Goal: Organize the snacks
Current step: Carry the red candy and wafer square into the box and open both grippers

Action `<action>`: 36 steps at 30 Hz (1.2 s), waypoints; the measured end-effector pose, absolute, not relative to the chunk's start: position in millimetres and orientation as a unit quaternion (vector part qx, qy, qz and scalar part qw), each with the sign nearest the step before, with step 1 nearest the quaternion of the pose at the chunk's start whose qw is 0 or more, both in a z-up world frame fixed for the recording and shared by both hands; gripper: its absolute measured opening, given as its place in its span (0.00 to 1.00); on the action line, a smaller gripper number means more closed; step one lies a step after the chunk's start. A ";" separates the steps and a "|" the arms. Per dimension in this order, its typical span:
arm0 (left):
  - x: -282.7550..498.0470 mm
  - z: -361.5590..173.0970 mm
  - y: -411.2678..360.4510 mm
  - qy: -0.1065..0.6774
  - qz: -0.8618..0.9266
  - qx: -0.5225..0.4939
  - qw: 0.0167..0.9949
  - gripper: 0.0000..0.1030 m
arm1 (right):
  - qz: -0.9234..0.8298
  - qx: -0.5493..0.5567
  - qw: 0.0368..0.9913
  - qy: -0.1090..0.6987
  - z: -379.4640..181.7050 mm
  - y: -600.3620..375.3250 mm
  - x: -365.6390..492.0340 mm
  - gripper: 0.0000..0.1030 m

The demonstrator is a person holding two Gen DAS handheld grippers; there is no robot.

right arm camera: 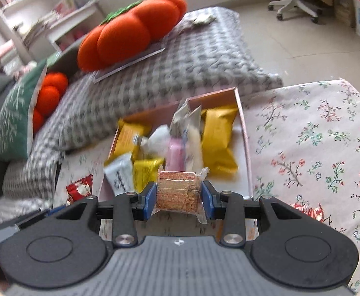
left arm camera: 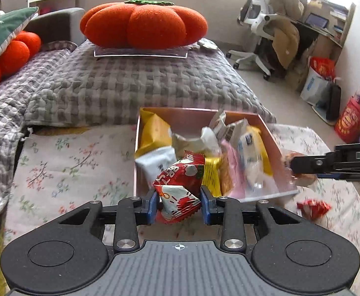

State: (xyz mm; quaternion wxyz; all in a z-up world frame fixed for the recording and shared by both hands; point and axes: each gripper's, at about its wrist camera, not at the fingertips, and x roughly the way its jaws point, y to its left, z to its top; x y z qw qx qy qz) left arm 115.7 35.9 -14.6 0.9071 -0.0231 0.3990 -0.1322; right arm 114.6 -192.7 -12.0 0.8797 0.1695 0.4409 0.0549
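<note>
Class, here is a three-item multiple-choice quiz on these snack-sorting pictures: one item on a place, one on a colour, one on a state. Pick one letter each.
1. Where does the loose red packet lie?
A. in the box
B. on the floral cloth beside the box
C. on the pumpkin cushion

2. What colour is the packet in the left gripper?
A. red and white
B. plain yellow
C. green

3. What state is the right gripper in?
A. wide open, empty
B. shut on a clear-wrapped brown snack bar
C. shut on a pink packet

Answers:
1 B: it rests on the floral cloth, outside the box.
2 A: red and white wrapper between the pads.
3 B: the snack bar sits pinched between the blue pads.
</note>
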 end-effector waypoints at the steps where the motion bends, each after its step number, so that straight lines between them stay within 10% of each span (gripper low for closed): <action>1: 121.0 -16.2 35.0 0.400 -0.131 -0.028 0.907 0.31 | 0.050 0.178 0.881 0.436 -11.6 -197.7 115.9 0.35; 17: 162.4 -55.1 27.6 0.411 -0.119 -0.037 0.903 0.32 | 0.017 0.181 0.876 0.447 -39.4 -216.0 134.9 0.36; 25: 160.7 -48.9 31.5 0.385 -0.111 -0.026 0.916 0.56 | 0.013 0.164 0.880 0.447 -40.3 -213.8 134.6 0.40; 36: 133.7 -24.8 40.1 0.385 -0.102 -0.058 0.916 0.57 | 0.006 0.163 0.889 0.427 -16.6 -221.4 123.9 0.45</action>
